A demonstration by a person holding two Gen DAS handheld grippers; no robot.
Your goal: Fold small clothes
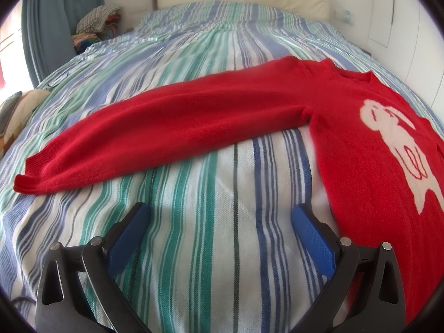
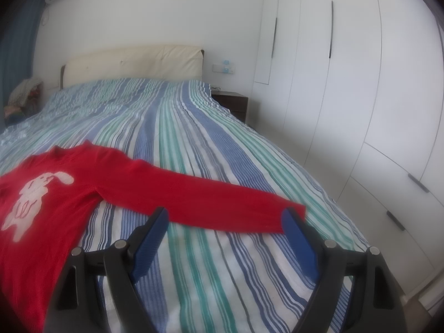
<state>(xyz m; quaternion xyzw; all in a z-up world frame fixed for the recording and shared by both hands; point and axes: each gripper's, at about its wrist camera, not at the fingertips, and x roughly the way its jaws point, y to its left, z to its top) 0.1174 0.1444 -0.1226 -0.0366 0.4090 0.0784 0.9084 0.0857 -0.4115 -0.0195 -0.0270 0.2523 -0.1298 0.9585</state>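
A small red sweater (image 1: 360, 138) with a white rabbit figure lies flat on the striped bed, front up. In the left wrist view its left sleeve (image 1: 166, 122) stretches out to the left, cuff at far left. My left gripper (image 1: 219, 213) is open and empty, just short of that sleeve, over the bedspread. In the right wrist view the sweater body (image 2: 55, 191) is at the left and its other sleeve (image 2: 222, 199) stretches right. My right gripper (image 2: 226, 217) is open and empty, with its fingertips at the sleeve's near edge by the cuff.
The striped bedspread (image 1: 222, 249) covers the whole bed, with a cream headboard (image 2: 133, 61) at the far end. A pile of clothes (image 1: 97, 25) sits at the far left. A phone (image 1: 8, 108) lies at the left edge. White wardrobe doors (image 2: 347, 83) and a dark nightstand (image 2: 233, 102) stand to the right.
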